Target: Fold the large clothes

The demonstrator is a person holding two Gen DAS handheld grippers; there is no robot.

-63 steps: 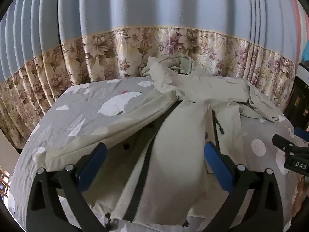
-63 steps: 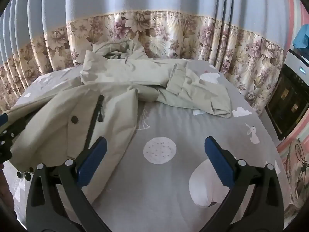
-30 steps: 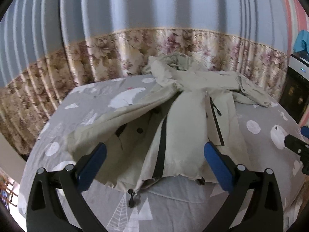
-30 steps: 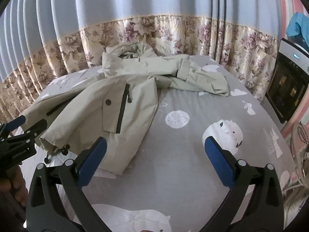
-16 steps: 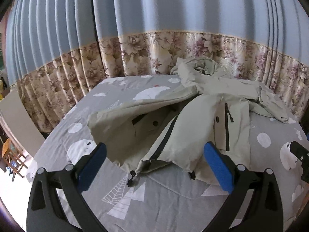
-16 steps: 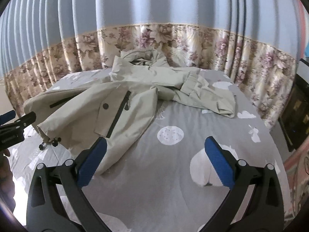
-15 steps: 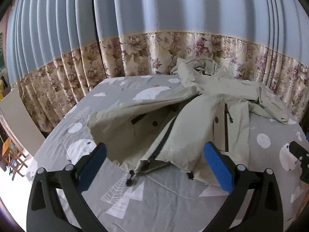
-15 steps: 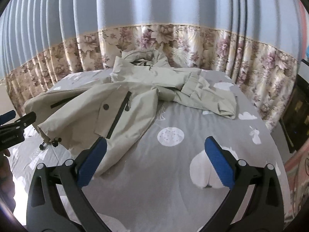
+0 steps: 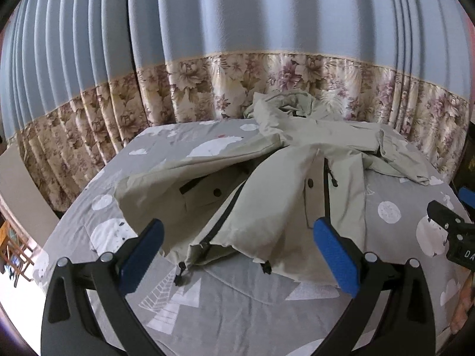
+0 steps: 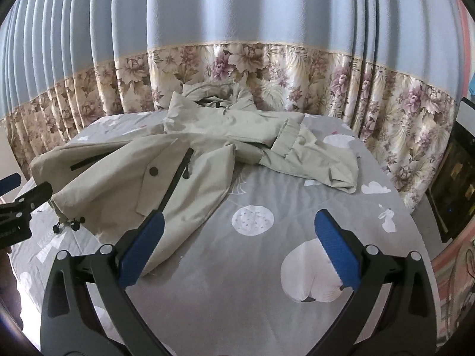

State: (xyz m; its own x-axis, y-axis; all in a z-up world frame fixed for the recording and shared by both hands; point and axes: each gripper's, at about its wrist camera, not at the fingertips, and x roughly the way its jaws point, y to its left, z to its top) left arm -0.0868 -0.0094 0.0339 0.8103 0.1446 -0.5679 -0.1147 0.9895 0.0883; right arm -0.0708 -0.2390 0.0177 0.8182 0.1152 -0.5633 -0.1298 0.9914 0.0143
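I have both sets of tongs hovering over the near end of the bed (image 9: 237, 311), and both are spread wide with nothing between their blue pads. The pale green jacket (image 9: 267, 201) lies rumpled on the grey patterned bedspread, its hood bunched up against the floral curtain (image 9: 207, 89) at the far edge.

From my left tongs (image 9: 237, 255), the jacket's hem sits just ahead of the tips and between them, its drawstring toggles trailing onto the sheet; the dark zipper runs away from me up the middle. No contact with the cloth.

From my right tongs (image 10: 240, 252), the jacket (image 10: 178, 178) lies ahead and to the left, its lower corner reaching down beside the left pad, while the right pad hangs over bare bedspread. One sleeve stretches out to the right across the bed. The left tongs show at the left edge of this view, near the hem.
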